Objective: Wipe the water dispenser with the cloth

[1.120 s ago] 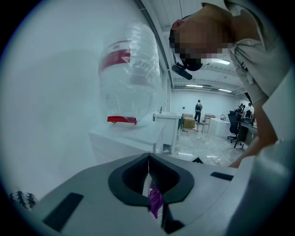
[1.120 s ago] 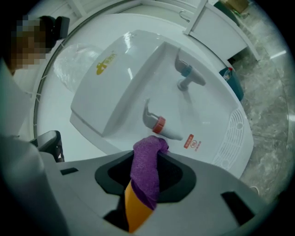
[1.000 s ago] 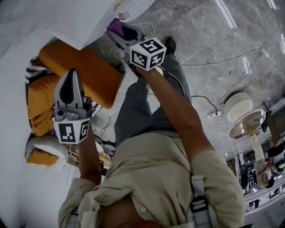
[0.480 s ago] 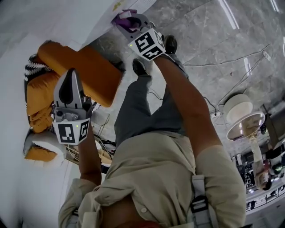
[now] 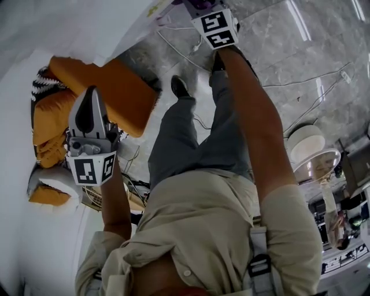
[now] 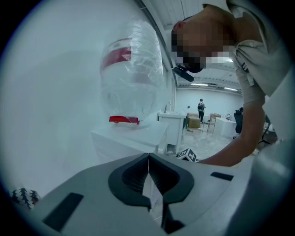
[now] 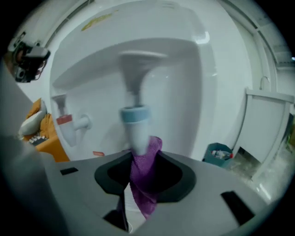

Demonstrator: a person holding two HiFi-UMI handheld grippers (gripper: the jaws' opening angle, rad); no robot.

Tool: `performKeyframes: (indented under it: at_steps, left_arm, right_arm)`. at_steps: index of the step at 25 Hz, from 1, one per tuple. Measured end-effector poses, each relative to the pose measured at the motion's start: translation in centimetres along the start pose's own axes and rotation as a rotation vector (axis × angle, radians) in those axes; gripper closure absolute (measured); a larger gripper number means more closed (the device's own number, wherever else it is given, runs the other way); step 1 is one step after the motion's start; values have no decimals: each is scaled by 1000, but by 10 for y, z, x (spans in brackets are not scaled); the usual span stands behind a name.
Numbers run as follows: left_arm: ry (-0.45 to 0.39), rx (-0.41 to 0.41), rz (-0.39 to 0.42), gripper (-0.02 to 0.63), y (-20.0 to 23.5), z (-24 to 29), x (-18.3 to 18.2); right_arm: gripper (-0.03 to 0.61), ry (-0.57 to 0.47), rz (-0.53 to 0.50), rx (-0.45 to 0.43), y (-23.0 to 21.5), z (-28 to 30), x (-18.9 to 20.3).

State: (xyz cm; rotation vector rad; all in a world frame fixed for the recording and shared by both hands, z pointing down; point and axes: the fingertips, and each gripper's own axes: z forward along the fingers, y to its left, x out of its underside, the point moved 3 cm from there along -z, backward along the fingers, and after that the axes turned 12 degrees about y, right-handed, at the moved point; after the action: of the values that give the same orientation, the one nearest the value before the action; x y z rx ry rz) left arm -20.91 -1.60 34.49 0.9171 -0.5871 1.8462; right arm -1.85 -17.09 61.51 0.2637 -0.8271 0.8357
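Observation:
The white water dispenser [image 5: 110, 23] fills the top left of the head view. Its clear water bottle [image 6: 133, 73] shows in the left gripper view. My right gripper [image 7: 143, 159] is shut on a purple cloth [image 7: 145, 184]. The cloth presses against the blue tap [image 7: 136, 122] in the dispenser's recess, and a red tap [image 7: 64, 120] sits to its left. In the head view the right gripper [image 5: 207, 7] reaches to the top edge with the cloth [image 5: 199, 3] partly cut off. My left gripper [image 5: 89, 101] hangs apart at the left, shut and empty, its jaws meeting tip to tip in the left gripper view [image 6: 148, 159].
An orange sofa with cushions [image 5: 115, 92] lies under the left gripper. Cables [image 5: 300, 75] run over the marble floor, and a round white stand [image 5: 309, 139] is at the right. A teal bin [image 7: 221, 154] stands beside the dispenser. My legs and shoes [image 5: 179, 87] are below.
My right gripper has moved up and away with the purple cloth, from beside the sofa to the dispenser's taps. The left gripper has barely moved.

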Motion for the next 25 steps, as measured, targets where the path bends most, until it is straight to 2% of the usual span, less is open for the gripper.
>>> performKeyframes:
  at_steps: [2,4,9,14,25]
  left_arm:
    - [-4,-5,-2,594,0,-1,-4]
    - [-8,-8,-3,594,0,-2,-8]
    - [-21,-24,-11,594,2,-10,-20]
    - [-42,-54,-15,594,9,-25,-31]
    - [-91,-119,-21,594,25,-76,-51]
  right_arm:
    - [440,4,77,29,-28,-1,0]
    - [442,22,88,33,-39,-2,0]
    - [442,53,84,-16,-27,2,-1]
    - [442,114,80,-164,28,16,7]
    - [442,232,105,-374,129,19,17]
